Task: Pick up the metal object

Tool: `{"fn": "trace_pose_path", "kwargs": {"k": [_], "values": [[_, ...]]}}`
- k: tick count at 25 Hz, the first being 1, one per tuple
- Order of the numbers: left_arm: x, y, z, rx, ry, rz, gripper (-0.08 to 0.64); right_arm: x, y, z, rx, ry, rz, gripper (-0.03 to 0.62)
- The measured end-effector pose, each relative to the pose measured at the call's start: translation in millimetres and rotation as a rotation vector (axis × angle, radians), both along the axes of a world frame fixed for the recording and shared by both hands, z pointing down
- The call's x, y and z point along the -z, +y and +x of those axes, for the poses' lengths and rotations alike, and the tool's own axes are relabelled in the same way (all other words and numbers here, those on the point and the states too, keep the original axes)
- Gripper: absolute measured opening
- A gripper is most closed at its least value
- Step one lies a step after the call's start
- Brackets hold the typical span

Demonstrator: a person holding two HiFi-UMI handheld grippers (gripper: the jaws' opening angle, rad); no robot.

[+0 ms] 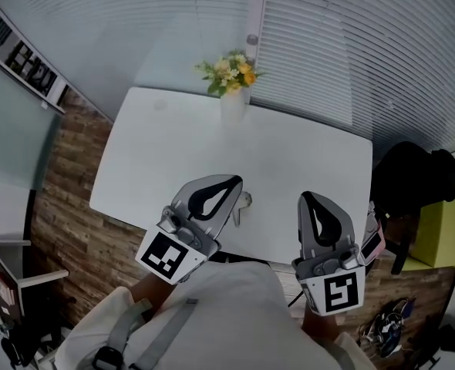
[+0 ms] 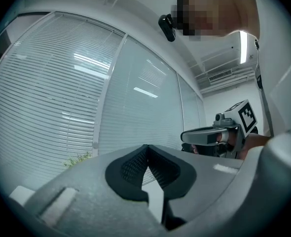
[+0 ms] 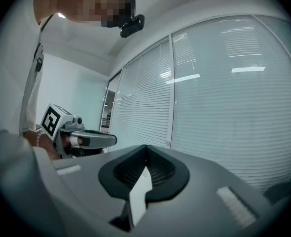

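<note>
Setting: white rectangular table (image 1: 305,160) before slatted window blinds (image 1: 351,45), over brick-patterned floor (image 1: 65,199). At far edge, white vase of yellow flowers (image 1: 231,79). Off right end, black bag-like bulk (image 1: 412,179) and yellow-green box (image 1: 443,233).

Item: small silvery metal object (image 1: 242,205). Lies low on table near front edge, just beside tip of left gripper (image 1: 234,182), apparently not touching it; well apart from vase. Exact form too small to tell.

Handling, by judgement: probably light, rigid and thin. Likely slick on smooth tabletop, prone to skate or flip under a sideways nudge. Best taken across narrowest part, with jaws opened first, brought down from above, and pads set either side before closing.

Left gripper: jaws pressed together tip to tip, nothing between them. Right gripper (image 1: 311,197): jaws likewise clenched and empty, held over front edge of table, well apart from metal object.

Views compared: head view alone shows metal object, tabletop and both grippers' places relative to them. Left gripper view, aimed level, gives left gripper (image 2: 146,147) close up, blinds, a sprig of flowers (image 2: 79,159) at lower left and right gripper (image 2: 185,137) side-on; metal object absent. Right gripper view gives right gripper (image 3: 146,147) close up, left gripper (image 3: 113,140) side-on and blinds; neither object nor flowers.
</note>
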State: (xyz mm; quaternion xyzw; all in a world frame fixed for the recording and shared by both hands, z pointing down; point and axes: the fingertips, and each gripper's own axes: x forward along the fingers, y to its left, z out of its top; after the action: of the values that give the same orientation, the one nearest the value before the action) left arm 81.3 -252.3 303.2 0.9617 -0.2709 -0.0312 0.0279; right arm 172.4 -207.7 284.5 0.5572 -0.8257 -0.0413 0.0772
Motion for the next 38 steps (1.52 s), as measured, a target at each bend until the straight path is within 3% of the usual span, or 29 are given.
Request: {"fn": "trace_pose_path", "kwargs": {"k": [18,26,38], "values": [[-33,-11,-20,0.036,-0.02,-0.066,0.0,-35,-15,-14,0.014,-0.016,-0.076,0.005],[-38,-13,-32,0.056,-0.027,-0.081,0.0,-86,-25,-22,0.025,-0.012,-0.166,0.034],[-43,-16,-51,0.084,-0.029,-0.094,0.0,-211,-32,-28,0.02,0.01,-0.369,0.055]]}}
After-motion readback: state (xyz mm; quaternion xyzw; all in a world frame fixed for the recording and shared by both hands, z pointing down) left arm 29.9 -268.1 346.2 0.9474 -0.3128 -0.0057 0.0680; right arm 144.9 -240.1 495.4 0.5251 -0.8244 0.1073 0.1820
